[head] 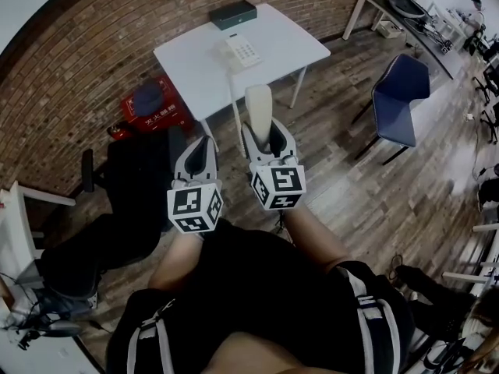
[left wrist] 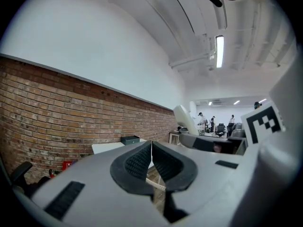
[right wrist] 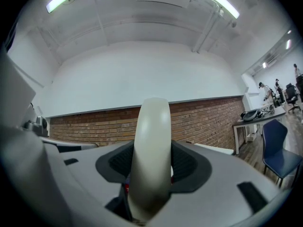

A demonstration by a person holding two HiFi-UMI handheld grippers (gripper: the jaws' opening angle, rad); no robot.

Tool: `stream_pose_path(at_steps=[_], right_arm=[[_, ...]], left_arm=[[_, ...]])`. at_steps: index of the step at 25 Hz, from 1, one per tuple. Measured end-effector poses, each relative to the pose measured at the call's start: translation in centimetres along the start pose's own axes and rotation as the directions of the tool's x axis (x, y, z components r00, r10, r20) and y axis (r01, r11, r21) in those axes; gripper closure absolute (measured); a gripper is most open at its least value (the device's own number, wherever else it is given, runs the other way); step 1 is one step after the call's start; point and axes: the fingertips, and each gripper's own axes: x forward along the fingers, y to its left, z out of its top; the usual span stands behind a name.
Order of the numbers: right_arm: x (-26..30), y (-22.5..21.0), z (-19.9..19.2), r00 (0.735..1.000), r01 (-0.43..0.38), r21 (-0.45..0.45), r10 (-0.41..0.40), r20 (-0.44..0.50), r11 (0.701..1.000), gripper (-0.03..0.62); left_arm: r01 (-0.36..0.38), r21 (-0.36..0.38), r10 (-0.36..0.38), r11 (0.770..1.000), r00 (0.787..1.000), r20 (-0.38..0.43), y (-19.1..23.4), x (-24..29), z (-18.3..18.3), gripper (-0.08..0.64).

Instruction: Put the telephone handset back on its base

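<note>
My right gripper (head: pixel 268 140) is shut on the cream telephone handset (head: pixel 260 109), which stands upright between its pads and rises above them. In the right gripper view the handset (right wrist: pixel 152 126) fills the gap between the jaws of the right gripper (right wrist: pixel 151 167). The telephone base (head: pixel 242 51), with its keypad, sits on the white table (head: pixel 277 41) well ahead of both grippers. A thin white cord (head: pixel 233 100) hangs from the base toward the handset. My left gripper (head: pixel 201 154) is beside the right one, shut with nothing in it; its pads (left wrist: pixel 140 161) meet.
A dark green box (head: pixel 232 14) lies at the table's far edge. A blue chair (head: pixel 399 92) stands to the right, and a red box (head: pixel 157 111) and a black office chair (head: pixel 132 174) to the left. A brick wall runs behind the table. A desk (head: pixel 409 12) stands at the far right.
</note>
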Motion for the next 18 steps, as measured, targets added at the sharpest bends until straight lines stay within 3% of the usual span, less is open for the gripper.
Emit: stream_pose_path(at_steps=[12, 18], right_arm=[[-1.1, -0.8, -0.2, 0.999, -0.045, -0.006, 0.045, 0.009, 0.999, 0.39], [0.9, -2.3, -1.1, 0.998, -0.07, 0.075, 0.07, -0.003, 0.995, 0.396]], left_arm=[[-0.025, 0.006, 0.024, 1.0, 1.0, 0.019, -1.6, 0.0, -0.6, 0.555], [-0.009, 0.004, 0.009, 1.0, 0.999, 0.031, -1.5, 2.6, -0.5, 0.555]])
